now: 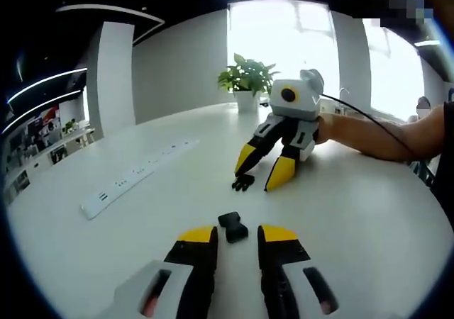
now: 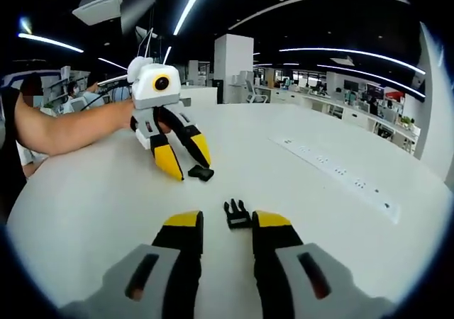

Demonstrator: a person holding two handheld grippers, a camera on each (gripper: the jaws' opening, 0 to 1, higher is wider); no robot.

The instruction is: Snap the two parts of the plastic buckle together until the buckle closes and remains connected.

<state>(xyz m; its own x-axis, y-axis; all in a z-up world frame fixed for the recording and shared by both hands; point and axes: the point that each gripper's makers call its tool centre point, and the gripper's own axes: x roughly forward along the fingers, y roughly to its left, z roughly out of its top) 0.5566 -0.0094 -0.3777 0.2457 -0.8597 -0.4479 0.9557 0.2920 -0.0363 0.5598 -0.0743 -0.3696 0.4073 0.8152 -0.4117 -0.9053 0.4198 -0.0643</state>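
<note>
Two small black buckle halves lie apart on the white table (image 1: 369, 213): the socket (image 1: 233, 227) before the left gripper (image 1: 237, 237), the pronged half (image 2: 237, 214) before the right gripper (image 2: 227, 223). Both grippers' jaws stand open, holding nothing. The halves look light, stiff and slippery; I'd pinch each across its flat sides, prongs left clear.

Daylight is pouring through the tall window (image 1: 284, 42) far ahead of the left gripper (image 1: 237, 235), blowing it out to plain white and washing the potted plant (image 1: 247, 78) into a soft silhouette. Ceiling light strips (image 2: 188, 3) are glowing overhead in the right gripper view, leaving the ceiling dark. The white table (image 2: 298, 205) is reflecting evenly, with only faint shadows lying under the right gripper (image 2: 227, 227). Fisheye bending is curving the table edge and walls toward each side, and distant office furniture is looking soft.
</note>
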